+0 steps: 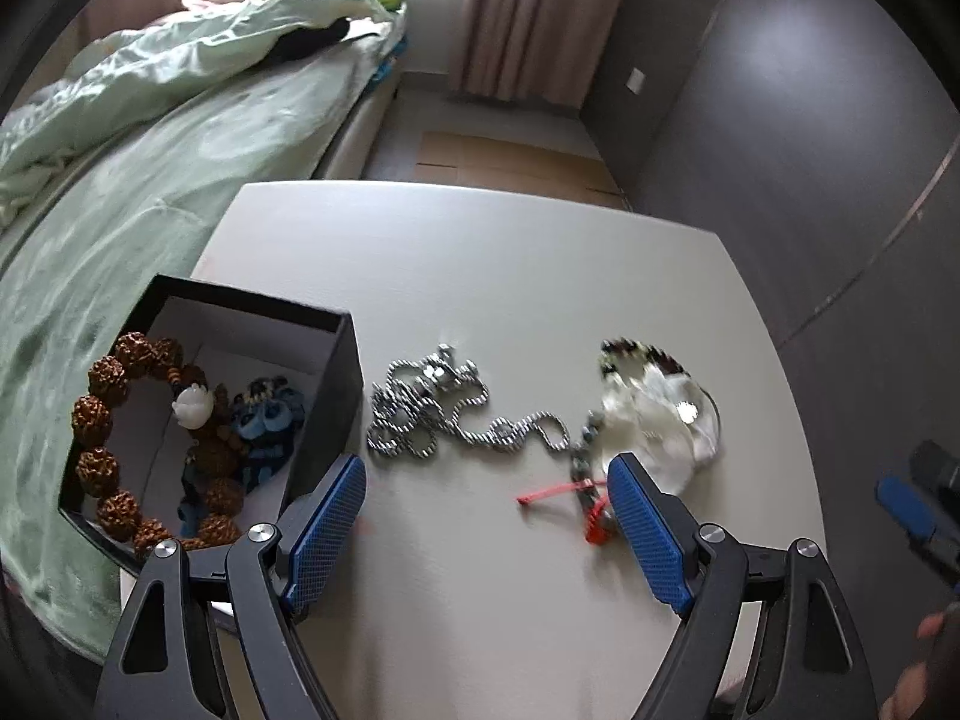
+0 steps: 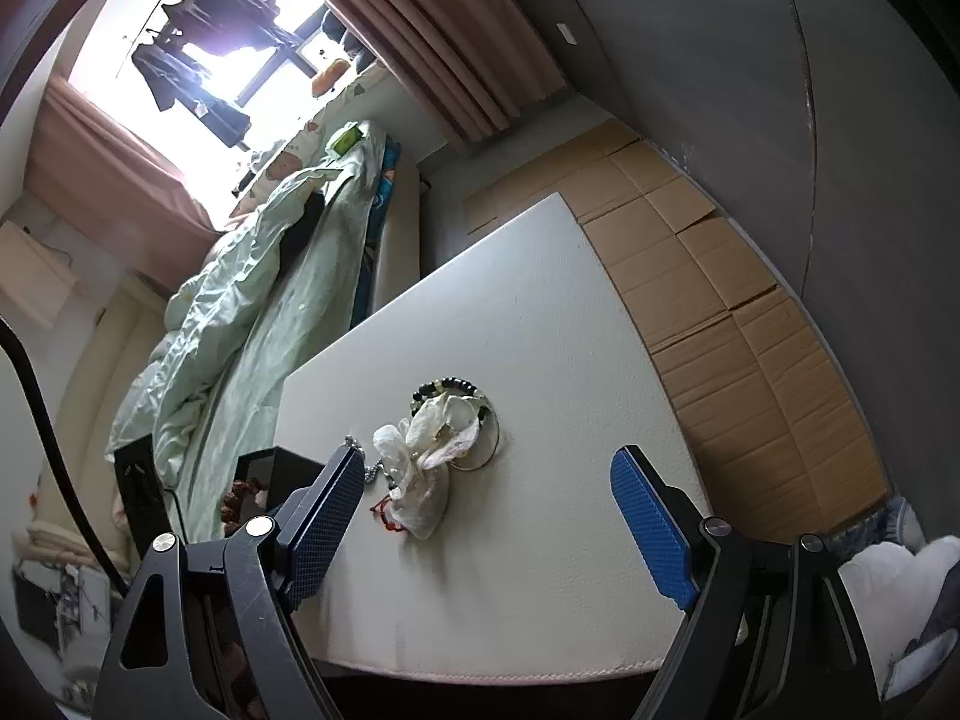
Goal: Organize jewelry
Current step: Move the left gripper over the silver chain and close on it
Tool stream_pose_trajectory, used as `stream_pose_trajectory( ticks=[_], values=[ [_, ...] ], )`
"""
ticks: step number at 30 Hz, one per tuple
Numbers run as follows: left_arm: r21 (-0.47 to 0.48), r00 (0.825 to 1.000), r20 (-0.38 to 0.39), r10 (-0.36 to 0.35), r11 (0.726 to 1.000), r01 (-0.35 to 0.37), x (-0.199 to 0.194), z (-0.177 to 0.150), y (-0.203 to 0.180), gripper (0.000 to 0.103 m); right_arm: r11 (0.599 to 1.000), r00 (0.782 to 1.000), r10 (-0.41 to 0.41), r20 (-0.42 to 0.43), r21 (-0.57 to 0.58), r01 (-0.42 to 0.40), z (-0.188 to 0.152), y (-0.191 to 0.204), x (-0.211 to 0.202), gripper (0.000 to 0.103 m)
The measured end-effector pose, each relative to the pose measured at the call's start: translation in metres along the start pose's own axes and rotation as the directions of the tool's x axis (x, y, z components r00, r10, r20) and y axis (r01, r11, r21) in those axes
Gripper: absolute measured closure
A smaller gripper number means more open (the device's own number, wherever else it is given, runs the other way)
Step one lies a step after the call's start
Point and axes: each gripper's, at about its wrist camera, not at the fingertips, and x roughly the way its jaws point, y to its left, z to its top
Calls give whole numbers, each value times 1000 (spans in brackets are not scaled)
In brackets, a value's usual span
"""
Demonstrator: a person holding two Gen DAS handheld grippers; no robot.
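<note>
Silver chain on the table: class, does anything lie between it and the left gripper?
Nothing visible does. The silver chain lies in the open ahead of the left gripper, whose jaws stand wide apart; the black box sits beside it.

Right tool gapes empty above white pouch on table.

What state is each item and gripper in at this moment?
Box: open, no lid on it.
Brown bead bracelet: inside the box.
Blue ornament: inside the box.
Silver chain: loose on the table, bunched, outside the box.
White pouch: crumpled on the table, on a dark bead bracelet.
Red cord: on the table.
Left gripper: open, empty.
Right gripper: open, empty.
</note>
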Motion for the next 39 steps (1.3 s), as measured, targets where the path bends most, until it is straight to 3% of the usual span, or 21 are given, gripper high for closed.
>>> stream_pose_trajectory(
  ticks=[3, 5, 7, 12, 16, 25, 28, 29, 30, 33, 36, 38, 39],
  values=[
    [-13, 999, 24, 26, 1000, -26, 3, 4, 1, 19, 1000, 1000, 1, -2, 2, -1, 0, 0, 2, 18],
    [-23, 997, 44, 68, 997, -67, 4, 6, 0, 29, 1000, 1000, 0, -8, 1, 0, 0, 0, 5, 18],
    [-8, 991, 66, 119, 993, -119, 5, 8, -7, 32, 1000, 1000, -1, -12, 0, 1, 0, 1, 7, 19],
    [31, 972, 95, 215, 975, -219, 17, 7, -22, 32, 1000, 1000, 7, -18, -2, -7, -1, 6, 11, 19],
    [17, 969, 79, 236, 971, -238, 30, 8, -17, 32, 1000, 1000, 5, -31, -2, -5, -1, 4, 17, 19],
    [157, 934, 61, 351, 921, -356, 51, 3, -35, 29, 1000, 999, -3, -39, -6, 2, 2, -1, 21, 18],
    [162, 940, 58, 336, 926, -341, 49, 1, -36, 28, 1000, 999, -6, -43, -1, 6, 3, -3, 23, 18],
    [162, 946, 53, 319, 932, -324, 48, 1, -35, 28, 1000, 999, -6, -44, -1, 6, 3, -2, 23, 18],
    [159, 964, 29, 263, 951, -264, 49, 0, -34, 28, 1000, 999, -6, -46, -3, 6, 2, -1, 24, 19],
    [119, 984, -6, 176, 977, -174, 50, -2, -30, 36, 1000, 999, -7, -53, -10, 7, 2, 0, 26, 19],
    [111, 988, -19, 151, 983, -148, 50, 1, -27, 43, 1000, 998, -8, -59, -16, 7, 2, 0, 28, 19],
    [115, 987, -13, 160, 981, -157, 48, 1, -26, 65, 1000, 998, -11, -65, -18, 10, 2, 0, 30, 19],
    [115, 985, -13, 175, 978, -172, 47, 2, -24, 70, 1000, 998, -14, -68, -20, 13, 2, 1, 31, 19]
  ],
)
